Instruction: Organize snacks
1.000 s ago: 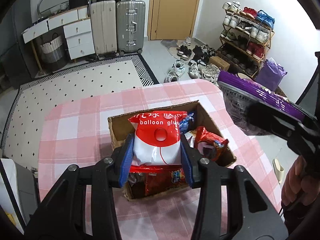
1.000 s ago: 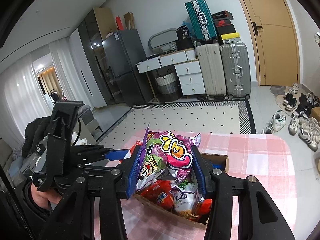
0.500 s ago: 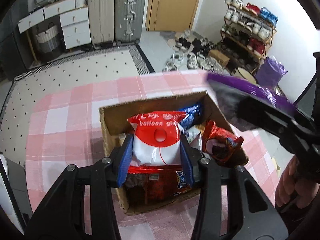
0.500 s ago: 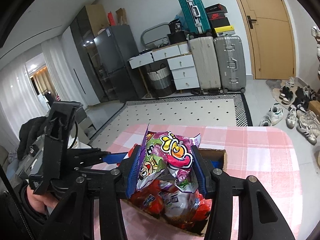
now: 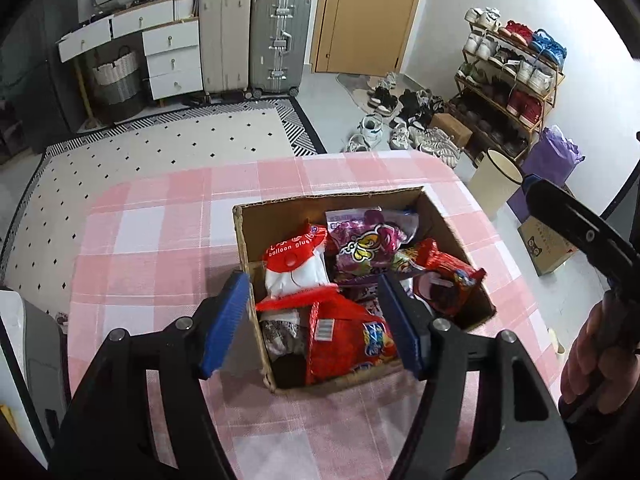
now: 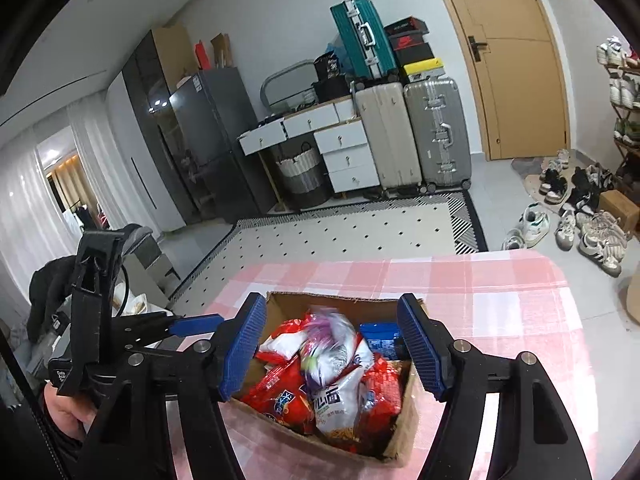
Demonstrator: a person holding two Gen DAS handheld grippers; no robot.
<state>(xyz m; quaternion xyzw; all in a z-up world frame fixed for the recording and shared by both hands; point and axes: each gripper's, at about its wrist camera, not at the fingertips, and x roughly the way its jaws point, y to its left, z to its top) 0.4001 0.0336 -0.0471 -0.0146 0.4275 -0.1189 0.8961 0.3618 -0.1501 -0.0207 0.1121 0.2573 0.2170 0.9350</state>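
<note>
Left wrist: tongs (image 5: 310,322) opening above box (image 5: 332,204).

We are looking across a room with plain white walls (image 6: 280,8) and a grey tiled floor (image 5: 332,92). A cream rug (image 5: 160,152) with small black diamonds and a striped black border is lying in the middle. Against the far wall we are seeing a wooden door (image 6: 516,60), two upright suitcases (image 6: 412,132), a teal suitcase (image 6: 360,36) resting on top, and a white set of drawers (image 6: 344,156) with a woven basket (image 6: 300,176) beside it. A dark fridge (image 6: 208,140) is standing to the left, near sheer white curtains (image 6: 28,208). A shoe rack (image 5: 512,76) is lining the right wall, with loose shoes (image 5: 400,120) scattered on the floor.
</note>
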